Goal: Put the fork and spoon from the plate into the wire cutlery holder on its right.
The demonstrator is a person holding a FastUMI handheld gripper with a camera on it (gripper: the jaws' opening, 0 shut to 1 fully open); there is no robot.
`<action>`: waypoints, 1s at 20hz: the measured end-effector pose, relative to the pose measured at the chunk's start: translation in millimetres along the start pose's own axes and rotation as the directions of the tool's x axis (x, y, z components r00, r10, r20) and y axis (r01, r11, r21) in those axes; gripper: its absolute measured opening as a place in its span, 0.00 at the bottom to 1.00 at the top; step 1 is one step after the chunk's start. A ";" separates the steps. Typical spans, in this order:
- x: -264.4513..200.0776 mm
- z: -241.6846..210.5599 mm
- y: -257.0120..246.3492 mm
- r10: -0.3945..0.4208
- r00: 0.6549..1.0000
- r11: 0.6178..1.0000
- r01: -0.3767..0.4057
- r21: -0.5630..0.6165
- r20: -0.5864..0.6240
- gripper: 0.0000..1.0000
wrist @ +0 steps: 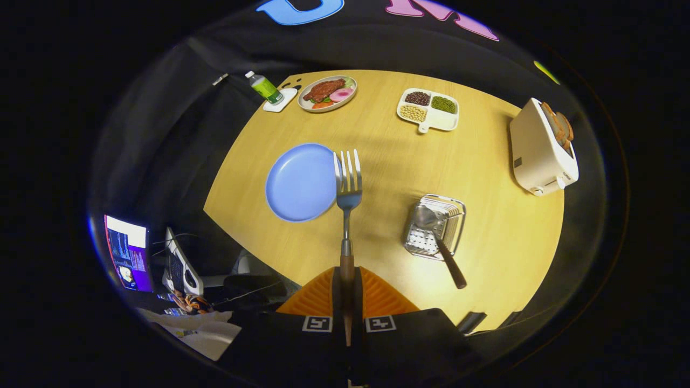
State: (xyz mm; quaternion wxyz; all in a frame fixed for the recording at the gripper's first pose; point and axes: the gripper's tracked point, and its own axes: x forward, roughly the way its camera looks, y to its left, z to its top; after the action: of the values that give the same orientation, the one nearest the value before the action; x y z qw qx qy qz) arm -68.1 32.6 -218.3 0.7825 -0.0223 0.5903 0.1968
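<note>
We see the gripper [347, 293] with jaws pinching the fork [348, 186] by its wooden handle, tines over the blue plate's [299, 183] right edge. Spoon [439, 237] sits in the wire cutlery holder [450, 213] on the counter [388, 145].

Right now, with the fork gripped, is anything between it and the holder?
No. The fingers hold the fork above the table, beside the plate. Bare table lies between it and the holder. The spoon already sits inside.
</note>
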 end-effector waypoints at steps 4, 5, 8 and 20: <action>-20.4 -5.7 -42.8 -0.050 0.993 0.998 0.044 -0.050 -0.108 0.08; -21.5 -6.2 -53.0 -0.064 0.989 0.996 0.055 -0.070 -0.137 0.08; -20.0 -9.8 -79.8 -0.102 0.966 0.991 0.078 -0.110 -0.238 0.08; 17.7 -27.5 -124.0 -0.154 0.849 0.972 0.040 -0.229 -0.505 0.10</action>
State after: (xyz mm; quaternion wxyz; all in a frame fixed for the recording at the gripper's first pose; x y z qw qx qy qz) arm -47.9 -84.0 -267.6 0.5961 -0.1872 0.7535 0.2045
